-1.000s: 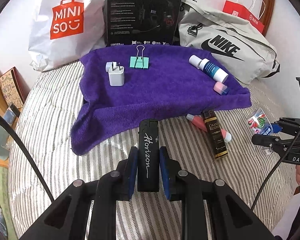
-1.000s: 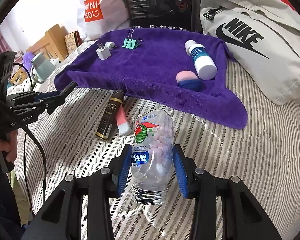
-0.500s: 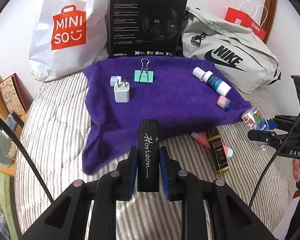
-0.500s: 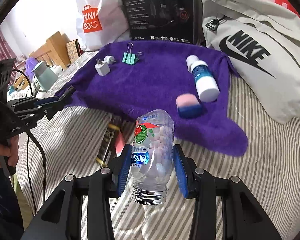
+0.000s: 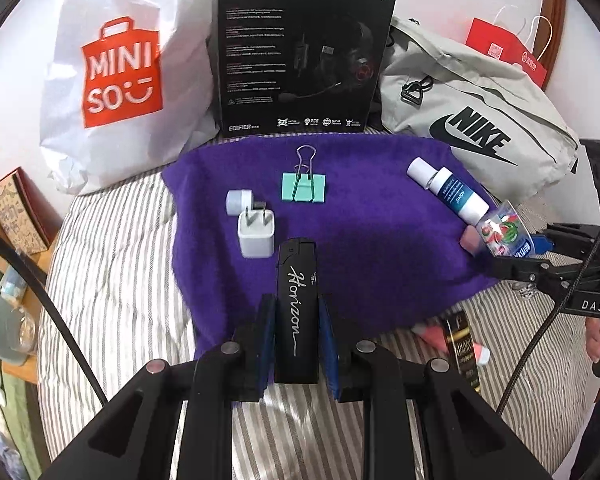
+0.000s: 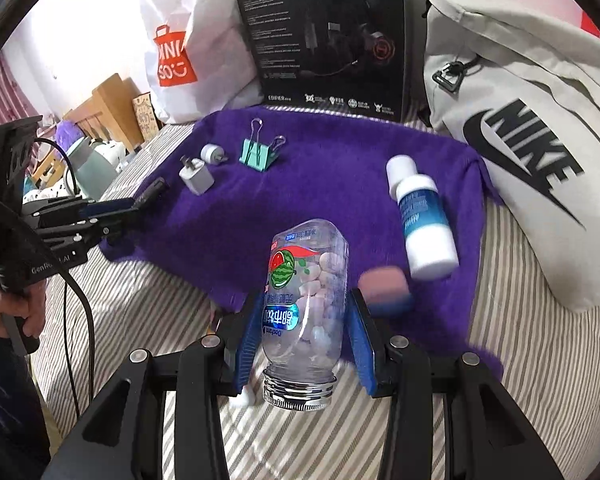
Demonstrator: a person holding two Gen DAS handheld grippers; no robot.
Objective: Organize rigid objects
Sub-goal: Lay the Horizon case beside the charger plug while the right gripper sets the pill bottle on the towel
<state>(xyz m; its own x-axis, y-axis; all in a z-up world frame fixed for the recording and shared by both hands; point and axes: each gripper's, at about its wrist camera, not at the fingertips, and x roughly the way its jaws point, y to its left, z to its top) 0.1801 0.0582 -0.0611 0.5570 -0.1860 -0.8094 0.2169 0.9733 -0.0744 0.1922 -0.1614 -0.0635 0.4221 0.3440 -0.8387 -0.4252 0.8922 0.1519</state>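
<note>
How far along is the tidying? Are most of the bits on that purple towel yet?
About halfway. Already on the towel: charger, plug, clip, white bottle, pink case. In hand: left tool holds the lighter, right tool holds the candy jar. Left on the bed: a brown tube and pink tube.

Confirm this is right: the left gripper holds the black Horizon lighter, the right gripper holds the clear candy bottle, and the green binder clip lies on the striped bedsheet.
One detail is off. The green binder clip lies on the purple towel, not on the striped bedsheet, as the left wrist view shows. The rest holds: the left gripper clamps the black Horizon lighter, and the right gripper holds the clear candy bottle.
</note>
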